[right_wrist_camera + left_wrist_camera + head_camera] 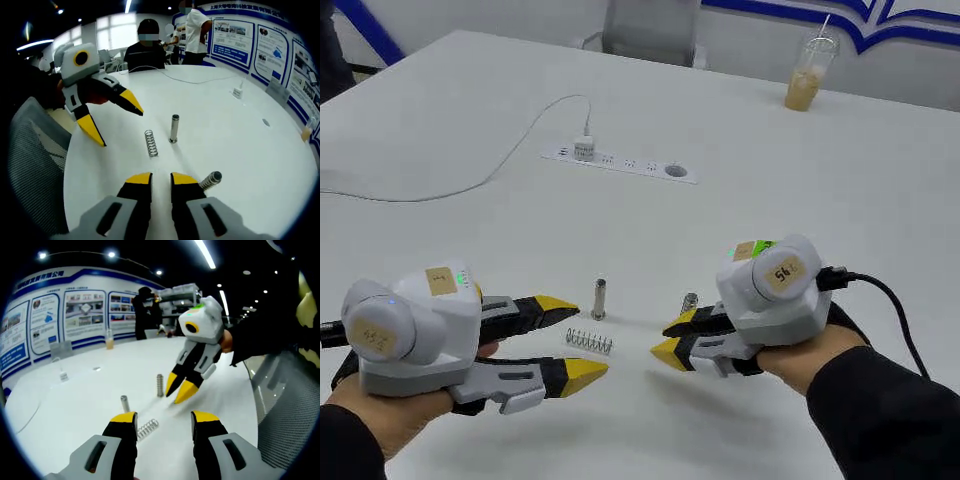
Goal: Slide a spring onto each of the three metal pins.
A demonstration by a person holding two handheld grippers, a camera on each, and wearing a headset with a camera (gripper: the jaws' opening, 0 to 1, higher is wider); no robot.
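Left gripper wide open, right gripper barely parted, both empty. Spring beside bare pin; cup far beyond pin holds tan drink.

A bare pin stood upright on the table in front of me, a short, smooth, silver-grey metal post. Just beside it, on the side nearer to me, a loose spring lay flat on its side, a shiny steel coil not touching the pin. Off to my right a second pin stood upright too, with a fitted spring around its shaft.
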